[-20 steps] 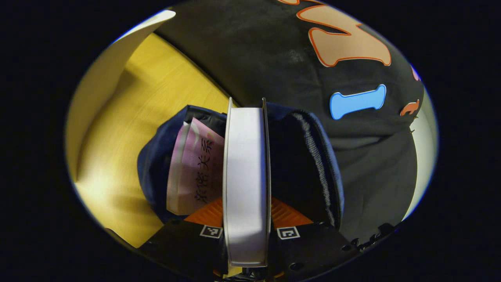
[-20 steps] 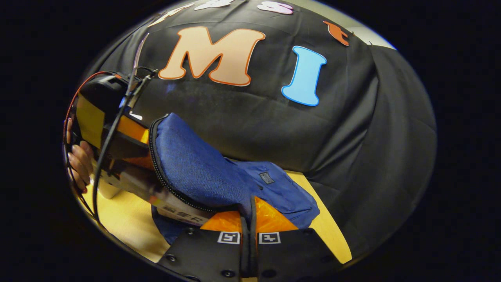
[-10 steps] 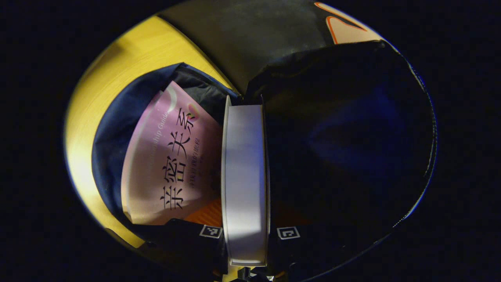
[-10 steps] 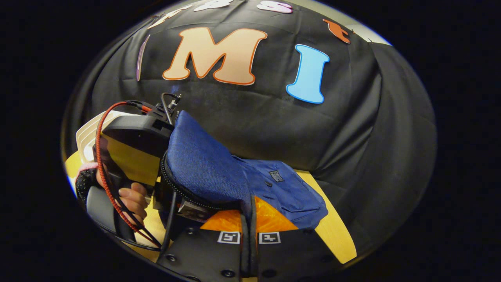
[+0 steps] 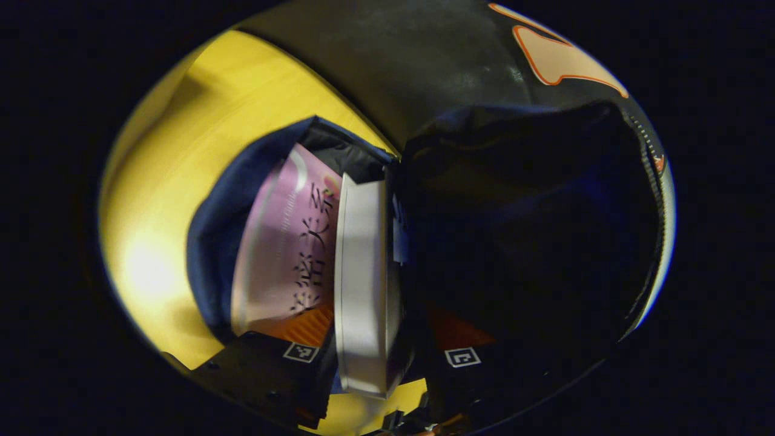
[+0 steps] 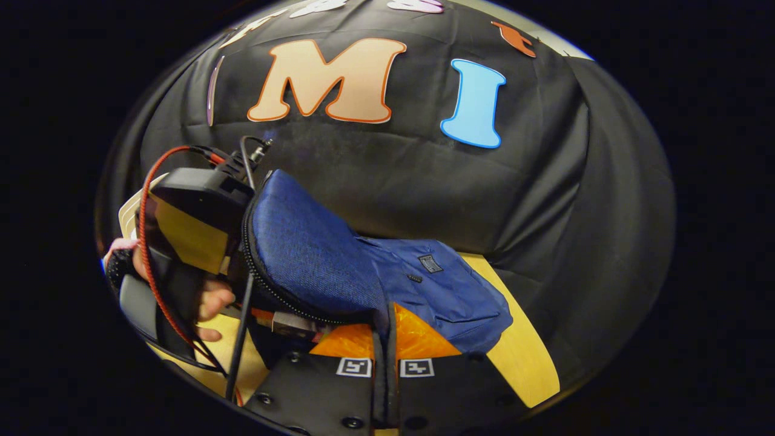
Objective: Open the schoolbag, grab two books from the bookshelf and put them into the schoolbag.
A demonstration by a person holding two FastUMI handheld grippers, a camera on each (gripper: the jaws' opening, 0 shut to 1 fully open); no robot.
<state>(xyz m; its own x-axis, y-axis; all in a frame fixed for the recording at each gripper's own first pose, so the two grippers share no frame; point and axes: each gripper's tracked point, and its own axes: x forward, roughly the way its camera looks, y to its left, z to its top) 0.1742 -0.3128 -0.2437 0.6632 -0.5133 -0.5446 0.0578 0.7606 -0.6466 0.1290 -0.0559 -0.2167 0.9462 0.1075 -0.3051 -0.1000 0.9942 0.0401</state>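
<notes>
A: What is different from a moment ago?

B: The schoolbag [image 6: 387, 272] lies on the yellow counter [image 5: 181, 181], and its mouth stays held up. In the left gripper view the white book [image 5: 362, 284] now sits deeper inside the schoolbag and leans a little. Before, it stood straight between the fingers.

A: And the fingers of the left gripper [image 5: 381, 358]?

B: They have moved apart. On both sides of the white book there is now a gap, so I judge they have let it go. The book seems to rest in the bag by itself.

A: So the second book is in?

B: I think so. A pink book [image 5: 284, 254] already lies inside the schoolbag, against its left wall, and the white one is just beside it. What remains is probably only to draw the left gripper out.

A: What does the right gripper [image 6: 385, 366] do?

B: Its fingers are pressed together on the edge of the blue flap [image 6: 315, 254] and keep it lifted, as before. The left gripper body and the hand [image 6: 209, 300] holding it are at the left of the schoolbag, reaching under this flap.

A: How does the bag look?

B: It is dark blue cloth with a black zipper [image 6: 254, 272] along the raised edge. The inside is dark.
</notes>
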